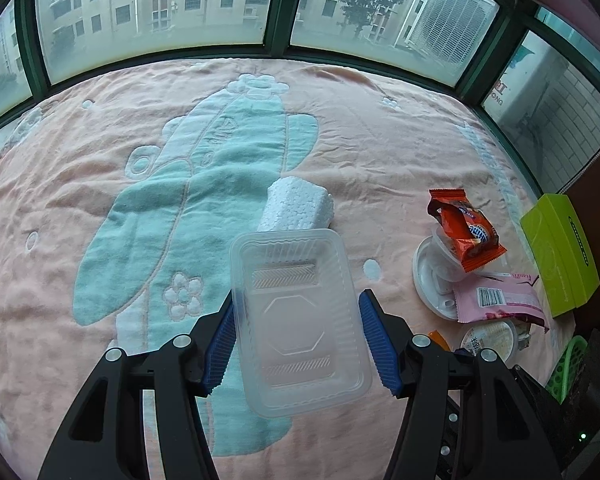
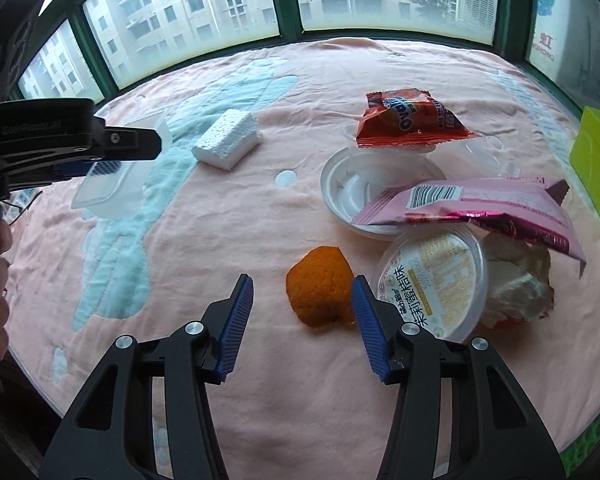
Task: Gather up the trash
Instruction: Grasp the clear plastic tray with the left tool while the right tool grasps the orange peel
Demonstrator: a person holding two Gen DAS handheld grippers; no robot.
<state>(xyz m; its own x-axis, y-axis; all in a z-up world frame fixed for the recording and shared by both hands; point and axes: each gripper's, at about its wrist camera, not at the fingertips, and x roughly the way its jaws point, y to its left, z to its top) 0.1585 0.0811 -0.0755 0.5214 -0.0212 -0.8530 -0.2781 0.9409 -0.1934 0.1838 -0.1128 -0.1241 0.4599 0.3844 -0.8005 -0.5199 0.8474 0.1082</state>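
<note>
Lower centre, left view: our left gripper (image 1: pixel 298 338) clamps clear plastic tray (image 1: pixel 298 320). Right gripper (image 2: pixel 302 322) half-wide, empty, orange peel (image 2: pixel 319 286) between jaws; next, we squeeze.

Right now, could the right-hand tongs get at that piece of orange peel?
Probably yes. The orange peel lies on the pink blanket between the open right tongs, nearer their right finger, with nothing over it; the round plastic lid sits just beside.
</note>
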